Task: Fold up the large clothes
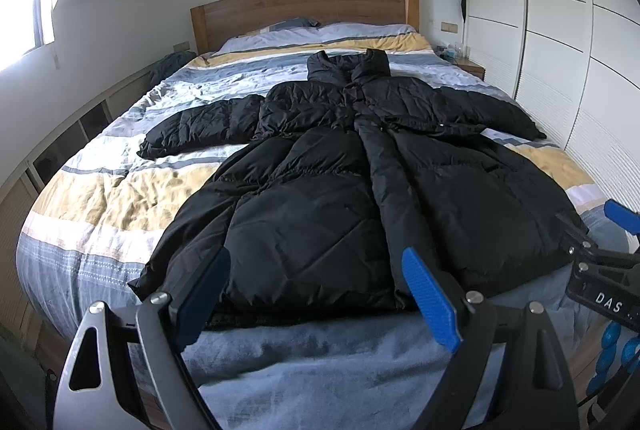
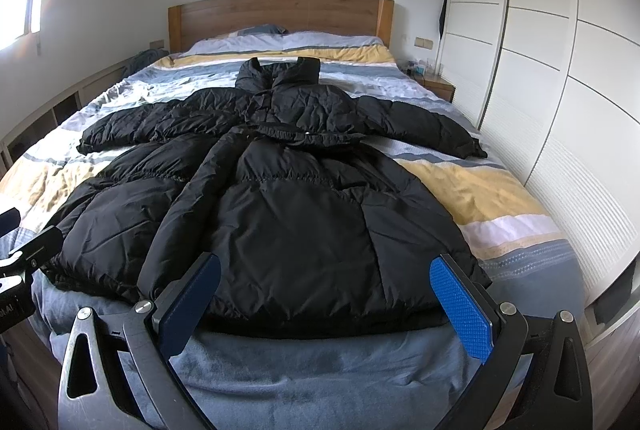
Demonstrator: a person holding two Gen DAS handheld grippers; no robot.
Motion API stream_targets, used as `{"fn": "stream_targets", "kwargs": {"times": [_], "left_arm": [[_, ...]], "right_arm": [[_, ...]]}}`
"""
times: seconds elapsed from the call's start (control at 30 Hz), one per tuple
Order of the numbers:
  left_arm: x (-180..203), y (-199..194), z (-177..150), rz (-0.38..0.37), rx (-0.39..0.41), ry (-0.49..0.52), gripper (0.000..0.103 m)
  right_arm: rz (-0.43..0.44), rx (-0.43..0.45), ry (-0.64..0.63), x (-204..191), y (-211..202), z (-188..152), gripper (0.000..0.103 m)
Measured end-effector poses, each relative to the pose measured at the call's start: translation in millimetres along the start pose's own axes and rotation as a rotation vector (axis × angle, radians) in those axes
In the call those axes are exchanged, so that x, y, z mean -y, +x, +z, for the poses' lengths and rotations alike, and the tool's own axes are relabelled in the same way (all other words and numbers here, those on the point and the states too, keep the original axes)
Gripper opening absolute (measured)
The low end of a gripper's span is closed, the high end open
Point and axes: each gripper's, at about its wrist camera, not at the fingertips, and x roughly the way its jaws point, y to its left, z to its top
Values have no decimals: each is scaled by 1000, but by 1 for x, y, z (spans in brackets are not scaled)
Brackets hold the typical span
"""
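— What room is this?

— A bedroom with white walls. There is one big bed with a striped blue, yellow and white cover (image 1: 100, 198), one brown wooden headboard (image 1: 304, 10) and a tall white wardrobe (image 1: 560, 50) on the right side.

— How many coats are there?

— Just one. It is a big puffy black coat (image 1: 320, 198) and it lies flat on the bed, face up, in the middle.

— Which way does it point?

— Its long way runs from the foot of the bed up to the headboard. The collar is at the far end, near the pillows. The bottom edge is close to the cameras. Its two sleeves stick out, one to each side.

— How many grippers?

— Two. The left gripper (image 1: 318, 300) is at the bottom edge of the coat, jaws wide apart and holding nothing. The right gripper (image 2: 326, 300) is beside it, at the same edge, jaws wide apart too.
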Motion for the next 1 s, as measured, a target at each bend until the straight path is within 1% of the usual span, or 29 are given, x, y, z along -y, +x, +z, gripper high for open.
{"fn": "stream_targets", "kwargs": {"times": [0.1,0.37,0.67,0.73,0.9,1.0], "left_arm": [[-2,1,3,10,3,-13,88],[-11,2,8,-6,-6,-56,88],[-12,3,8,-14,-26,-66,88],[-11,3,8,-11,-26,-62,88],[-6,1,10,-10,-43,-15,88],[-3,-5,13,-15,-30,3,88]], "right_arm": [[-3,0,-3,0,1,0,103],[-14,9,-15,-3,1,1,103],[-14,15,2,0,0,2,103],[-15,16,1,0,0,2,103],[-4,22,-1,-1,-2,2,103],[-7,32,-9,-3,-5,2,103]]}}
